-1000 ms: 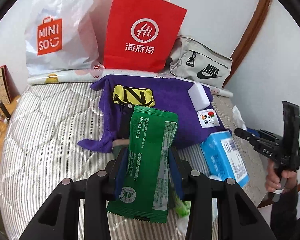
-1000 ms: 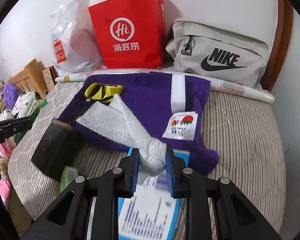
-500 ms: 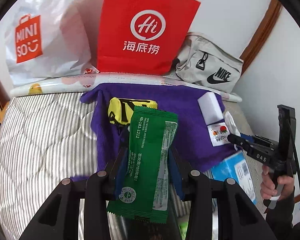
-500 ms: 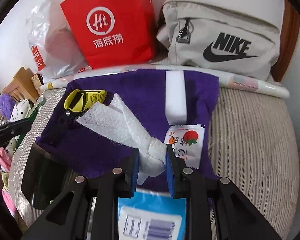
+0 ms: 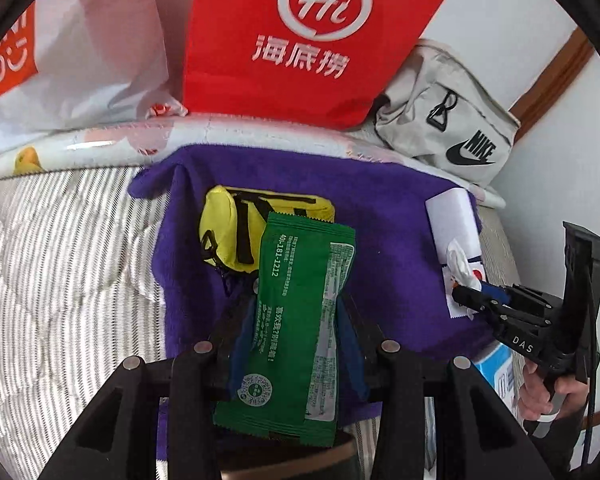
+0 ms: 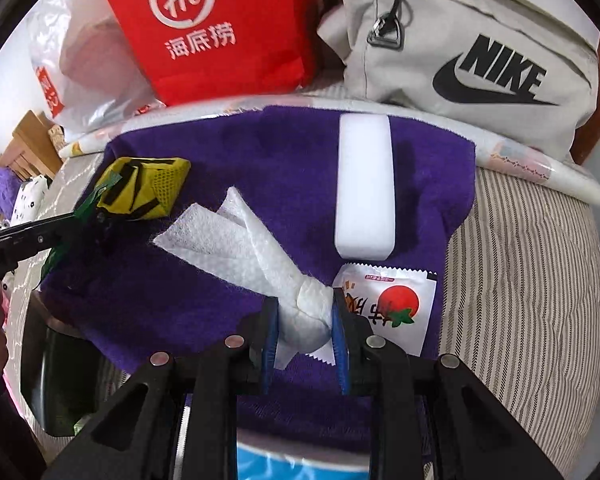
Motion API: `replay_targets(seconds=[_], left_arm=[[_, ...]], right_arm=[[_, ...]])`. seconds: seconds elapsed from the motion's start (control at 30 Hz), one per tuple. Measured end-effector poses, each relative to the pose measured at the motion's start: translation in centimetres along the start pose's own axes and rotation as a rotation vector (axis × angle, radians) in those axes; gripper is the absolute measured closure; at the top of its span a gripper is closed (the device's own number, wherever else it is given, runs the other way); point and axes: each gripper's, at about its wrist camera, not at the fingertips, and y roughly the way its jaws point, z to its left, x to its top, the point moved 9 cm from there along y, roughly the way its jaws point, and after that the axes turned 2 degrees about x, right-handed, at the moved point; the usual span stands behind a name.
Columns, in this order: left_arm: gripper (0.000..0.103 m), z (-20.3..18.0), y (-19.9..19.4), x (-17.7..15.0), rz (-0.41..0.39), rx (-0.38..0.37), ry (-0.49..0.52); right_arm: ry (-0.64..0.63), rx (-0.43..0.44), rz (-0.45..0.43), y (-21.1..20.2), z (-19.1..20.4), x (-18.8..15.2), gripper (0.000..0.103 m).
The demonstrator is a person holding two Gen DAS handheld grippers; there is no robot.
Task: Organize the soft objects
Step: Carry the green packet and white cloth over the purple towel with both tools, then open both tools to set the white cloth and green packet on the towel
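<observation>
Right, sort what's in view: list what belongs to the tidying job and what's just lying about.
Job:
- green packet, clamped in left gripper
- white tissue, clamped in right gripper
- purple towel
- yellow pouch
- white sponge block
- tomato sachet

Lying about:
- red paper bag
- Nike bag
- white plastic bag
- striped mattress

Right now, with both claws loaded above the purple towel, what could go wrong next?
1. The left claw pinches the green foil packet low down; its tall upper part could flop onto the yellow zip pouch.
2. The right claw holds the crumpled white tissue above the tomato-print sachet; releasing here might cover it.
</observation>
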Motion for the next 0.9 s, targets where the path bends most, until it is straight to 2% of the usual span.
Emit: replay_targets(seconds=[0.13,0.33,0.53,0.57,0.6,0.63,0.67,0.7,0.9], left_arm=[[0.064,-0.4,1.3,0.1,0.019,0.003,0.006],[0.063,-0.6,2.6,0.0,0.042,0.007,0.011],[0.058,-0.8,3.2,-0.5,0.091,-0.015,0.009],[0.057,-0.8,3.2,-0.6,0.094,-0.014,0.013],[0.051,-0.9,3.2,-0.7,0.098,-0.013,0.014],[0.04,-0.9,3.2,-0.8,0.106,-0.012,0.014],[0.036,-1.0,3.3,-1.0,0.119,-0.013,0.013],[0.036,-1.1,3.1,-1.2,0.123,-0.016,0.015],[0.036,-1.3,0.9,-1.1,0.089,-0.003,0.021]], right_arm=[[0.036,0.019,0.057,1.0,-0.6,-0.2,0.079],[-0.04,-0.021,0.086,1.6,0.2,-0.6,0.079],[-0.047,0.007,0.122,2.1,0.7,-0.9,0.076],[-0.047,0.001,0.125,2.2,0.6,-0.9,0.072],[-0.044,0.0,0.125,2.2,0.6,-0.9,0.065],[-0.043,0.003,0.125,2.2,0.5,-0.9,0.059],[-0.038,0.006,0.131,2.3,0.5,-1.0,0.042],[-0.02,0.005,0.134,2.2,0.3,-0.9,0.031],[0.057,0.03,0.06,0.1,-0.7,-0.5,0.03]])
